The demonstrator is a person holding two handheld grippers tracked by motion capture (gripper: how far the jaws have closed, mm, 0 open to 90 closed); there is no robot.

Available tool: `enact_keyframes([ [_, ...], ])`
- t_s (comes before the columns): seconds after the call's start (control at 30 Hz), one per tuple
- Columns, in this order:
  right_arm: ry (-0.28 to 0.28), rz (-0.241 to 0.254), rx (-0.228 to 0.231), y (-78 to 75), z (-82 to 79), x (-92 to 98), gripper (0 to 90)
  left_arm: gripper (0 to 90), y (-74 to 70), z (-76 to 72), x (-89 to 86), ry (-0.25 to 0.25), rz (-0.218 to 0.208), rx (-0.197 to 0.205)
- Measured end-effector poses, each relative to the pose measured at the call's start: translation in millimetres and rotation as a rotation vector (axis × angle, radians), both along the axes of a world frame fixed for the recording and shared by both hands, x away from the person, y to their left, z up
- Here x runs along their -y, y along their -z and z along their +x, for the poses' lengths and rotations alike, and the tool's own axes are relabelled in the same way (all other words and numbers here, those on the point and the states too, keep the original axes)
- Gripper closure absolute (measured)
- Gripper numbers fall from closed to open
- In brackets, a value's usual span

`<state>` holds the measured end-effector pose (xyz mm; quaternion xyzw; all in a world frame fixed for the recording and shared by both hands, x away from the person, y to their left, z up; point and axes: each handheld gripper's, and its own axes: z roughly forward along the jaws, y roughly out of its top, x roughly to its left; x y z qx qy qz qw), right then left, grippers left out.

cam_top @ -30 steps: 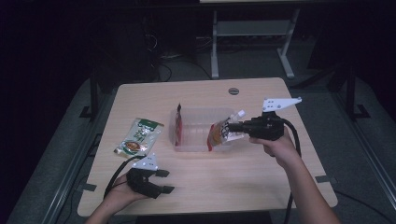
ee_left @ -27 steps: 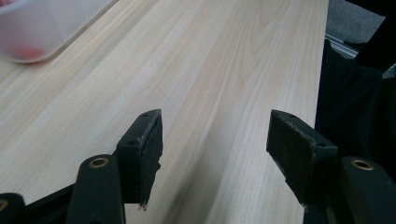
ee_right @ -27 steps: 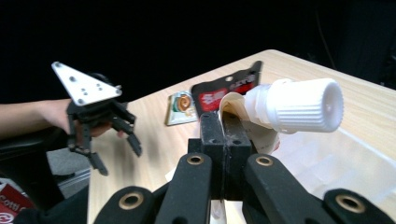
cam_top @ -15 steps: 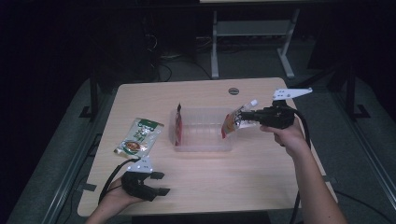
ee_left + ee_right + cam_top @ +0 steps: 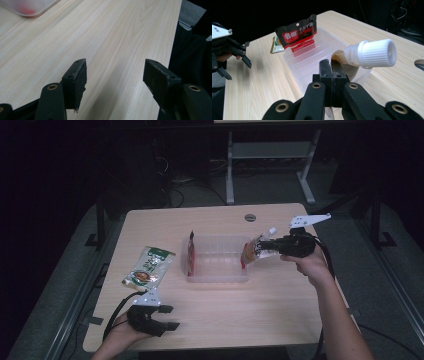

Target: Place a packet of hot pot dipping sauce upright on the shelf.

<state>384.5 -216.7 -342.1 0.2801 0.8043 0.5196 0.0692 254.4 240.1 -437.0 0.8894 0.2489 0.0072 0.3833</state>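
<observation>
- Holding a spouted pouch with a white screw cap [image 5: 375,53] at the right end of the clear plastic tub [image 5: 218,270], my right gripper [image 5: 270,249] has its jaws pressed together on the pouch's edge just below the spout.
- Compared with a second ago, my right hand has carried the pouch a little way out toward the table's right side; its lower end now sits at the tub's right wall rather than deeper over the tub. I judge the pouch is being lifted out, not dropped in, though I can't be sure from this alone.
- Inside the tub, a red and black sachet [image 5: 298,33] leans upright against the far wall.
- On the pale wooden table [image 5: 240,320], a green and white snack packet [image 5: 149,268] lies flat, well left of the tub.
- My left gripper [image 5: 115,80] rests near the front left edge, jaws spread with bare wood between them; it has not shifted.
- Next I would need a clear spot on the table for the pouch.
</observation>
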Motion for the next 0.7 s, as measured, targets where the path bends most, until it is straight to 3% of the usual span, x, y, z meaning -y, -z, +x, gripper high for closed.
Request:
enact_keyframes([
  [0.43,0.009,-0.018,-0.037,15.6,11.5,-21.3,89.4,35.2,0.5,-0.2,1.1,0.008,0.004,-0.003],
  [0.7,0.035,-0.042,-0.079,33.7,19.6,-31.1,86.2,35.2,0.0,0.3,0.7,0.004,0.004,-0.001],
])
